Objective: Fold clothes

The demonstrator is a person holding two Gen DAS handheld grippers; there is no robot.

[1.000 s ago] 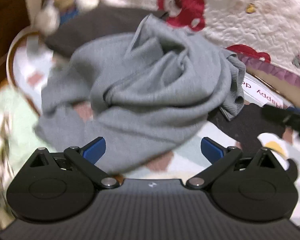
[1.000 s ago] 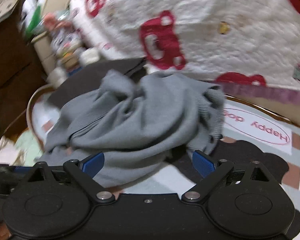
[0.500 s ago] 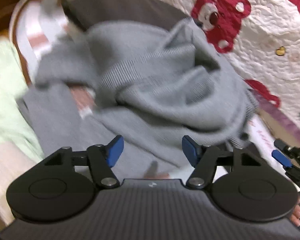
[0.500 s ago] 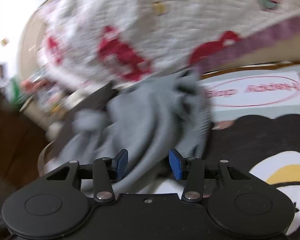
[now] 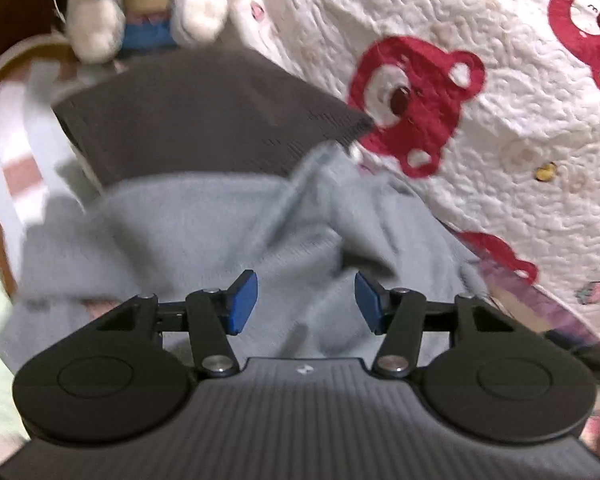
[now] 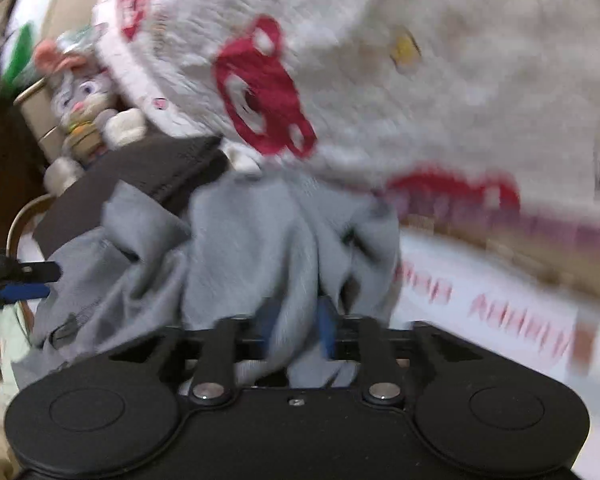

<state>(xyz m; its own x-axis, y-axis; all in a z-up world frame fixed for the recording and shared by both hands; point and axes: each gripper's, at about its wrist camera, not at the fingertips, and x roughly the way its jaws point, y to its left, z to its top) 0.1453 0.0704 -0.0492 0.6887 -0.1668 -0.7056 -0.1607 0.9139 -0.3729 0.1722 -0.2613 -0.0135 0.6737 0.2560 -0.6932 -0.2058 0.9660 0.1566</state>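
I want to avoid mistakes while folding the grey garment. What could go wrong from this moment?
1. The right gripper pinches a bunched fold of the grey garment, not a clean edge, so lifting may drag it up crumpled.
2. The left gripper is open over the cloth; closing here may catch several layers.
3. The garment overlaps the dark folded cloth, so pulling might disturb it.

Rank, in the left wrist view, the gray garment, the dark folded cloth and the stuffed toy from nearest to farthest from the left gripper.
From the left gripper:
1. gray garment, directly under the open jaws.
2. dark folded cloth, behind it.
3. stuffed toy, far back, upper left.
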